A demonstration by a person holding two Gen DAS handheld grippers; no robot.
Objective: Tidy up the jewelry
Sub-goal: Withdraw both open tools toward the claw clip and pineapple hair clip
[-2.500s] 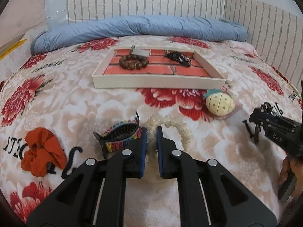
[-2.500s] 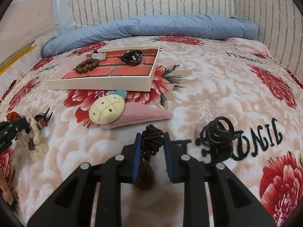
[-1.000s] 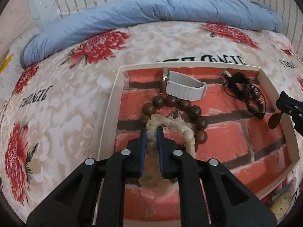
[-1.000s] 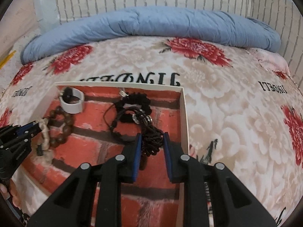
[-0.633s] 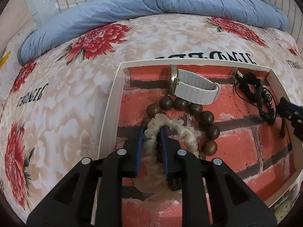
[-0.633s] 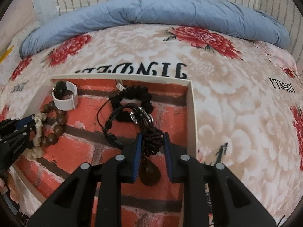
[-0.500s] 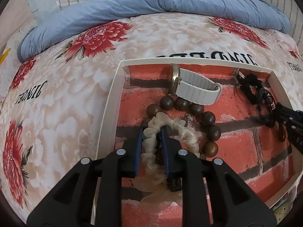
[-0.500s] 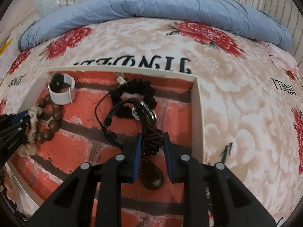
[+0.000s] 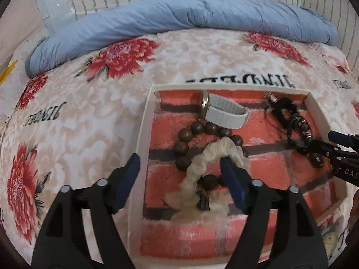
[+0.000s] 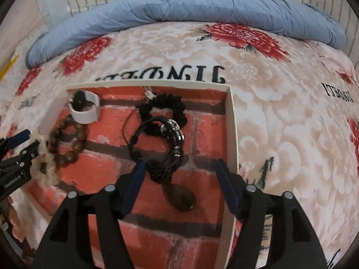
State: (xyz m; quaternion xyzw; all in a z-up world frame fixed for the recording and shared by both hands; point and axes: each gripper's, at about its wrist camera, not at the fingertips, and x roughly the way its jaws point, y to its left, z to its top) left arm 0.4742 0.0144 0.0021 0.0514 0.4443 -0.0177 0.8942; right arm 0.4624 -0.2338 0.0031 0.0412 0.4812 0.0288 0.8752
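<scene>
Both jaws just sprang wide: left gripper point(image 9: 179, 163) drops the cream scrunchie point(image 9: 208, 157) mid-frame, right gripper point(image 10: 179, 170) frees the pendant cord point(image 10: 177, 192) lower-centre, both now in the tray point(image 10: 231, 121).

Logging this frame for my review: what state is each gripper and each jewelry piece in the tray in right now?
left gripper: open, fingers just spread, nothing gripped.
right gripper: open, fingers just spread, nothing gripped.
cream scrunchie: released, lying in tray over the wooden bead bracelet.
pendant cord: released, lying in tray.
white watch: on its side.
tray: uncovered.
</scene>
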